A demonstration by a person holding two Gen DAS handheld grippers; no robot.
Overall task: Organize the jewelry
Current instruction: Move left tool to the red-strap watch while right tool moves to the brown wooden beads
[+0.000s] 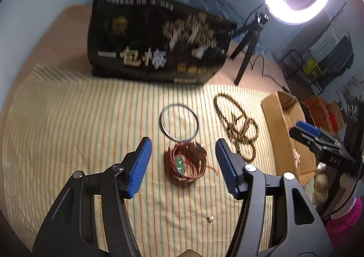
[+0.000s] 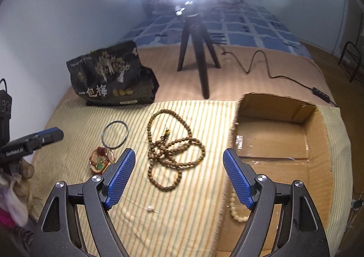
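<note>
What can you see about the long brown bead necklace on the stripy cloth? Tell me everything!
The bead necklace is one long string of small round brown beads that look like wood. It lies loose and flat on the striped cloth, looped over itself in a tangle, with a big loop at the far end and a small greenish charm near the middle. It sits between the metal ring and the cardboard box, touching neither. No gripper touches it.

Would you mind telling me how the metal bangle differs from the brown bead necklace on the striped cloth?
The bangle is one thin, smooth, silvery hoop; the necklace is a long string of round brown beads. The bangle keeps a clean open circle; the necklace lies in tangled loops, covering more cloth. Both lie outside the cardboard box.
</note>
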